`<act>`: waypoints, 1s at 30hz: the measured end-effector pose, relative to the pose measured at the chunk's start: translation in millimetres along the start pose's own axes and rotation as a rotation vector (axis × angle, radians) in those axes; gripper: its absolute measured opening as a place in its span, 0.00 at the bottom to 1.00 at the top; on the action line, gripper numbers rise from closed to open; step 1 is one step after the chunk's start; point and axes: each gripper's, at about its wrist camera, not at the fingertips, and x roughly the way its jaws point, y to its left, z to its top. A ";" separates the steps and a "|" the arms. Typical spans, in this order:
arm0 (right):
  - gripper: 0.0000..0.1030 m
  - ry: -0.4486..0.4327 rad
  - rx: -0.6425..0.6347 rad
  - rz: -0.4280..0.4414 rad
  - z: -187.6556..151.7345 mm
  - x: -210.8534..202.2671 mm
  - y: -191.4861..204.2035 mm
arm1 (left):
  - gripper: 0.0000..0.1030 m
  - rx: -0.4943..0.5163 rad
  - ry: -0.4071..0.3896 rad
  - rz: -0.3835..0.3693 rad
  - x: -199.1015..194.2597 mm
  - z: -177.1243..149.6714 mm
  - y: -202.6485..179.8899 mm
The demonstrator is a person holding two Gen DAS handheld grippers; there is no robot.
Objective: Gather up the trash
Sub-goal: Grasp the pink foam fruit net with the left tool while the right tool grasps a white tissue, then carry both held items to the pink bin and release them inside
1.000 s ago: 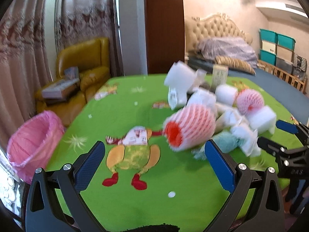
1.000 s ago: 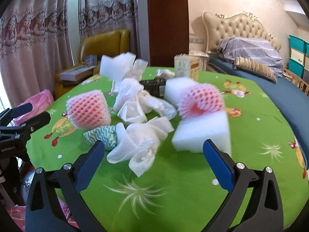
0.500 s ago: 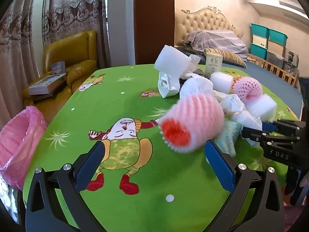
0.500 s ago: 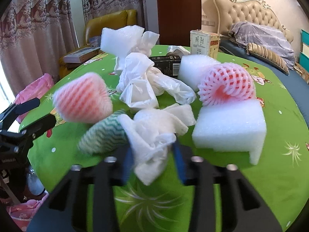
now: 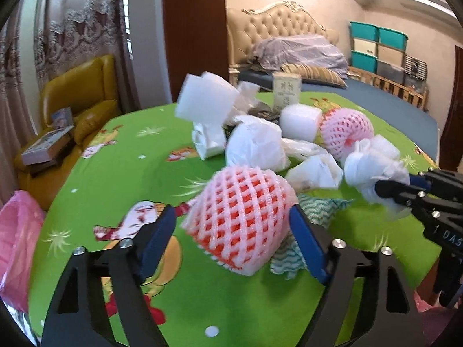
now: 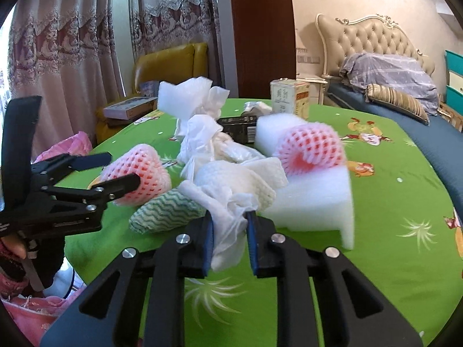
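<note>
A heap of trash lies on the green cartoon tablecloth (image 5: 121, 156). My left gripper (image 5: 233, 231) is shut on a pink foam fruit net (image 5: 240, 217); the net also shows in the right wrist view (image 6: 139, 173). My right gripper (image 6: 230, 232) is shut on a crumpled white tissue (image 6: 228, 205), which also shows in the left wrist view (image 5: 373, 170). A green-patterned cloth (image 6: 167, 214) lies between the two grippers. A second pink net (image 6: 312, 150) sits on a white foam block (image 6: 315, 202).
White plastic bags (image 5: 254, 144), white foam pieces (image 5: 208, 101), a dark box (image 6: 237, 125) and a carton (image 6: 289, 97) lie farther back. A pink bag-lined bin (image 5: 14, 245) stands off the table's left edge. A yellow armchair (image 5: 84, 98) and a bed (image 6: 405, 110) stand behind.
My left gripper has closed in on the near pink net and now grips it. My right gripper has closed on the white tissue, which is lifted slightly.
</note>
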 end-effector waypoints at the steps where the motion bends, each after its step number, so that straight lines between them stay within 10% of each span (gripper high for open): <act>1: 0.19 -0.003 0.006 -0.003 -0.7 -1.6 -2.6 | 0.63 0.005 0.004 -0.005 2.8 0.6 -1.3; 9: 0.19 0.001 0.025 -0.006 -3.2 -1.5 -8.2 | 0.38 0.088 -0.067 0.014 -9.6 -0.1 -17.4; 30: 0.19 -0.076 -0.133 0.018 24.5 -16.8 58.9 | 0.37 -0.056 -0.166 0.060 -75.1 -15.3 31.8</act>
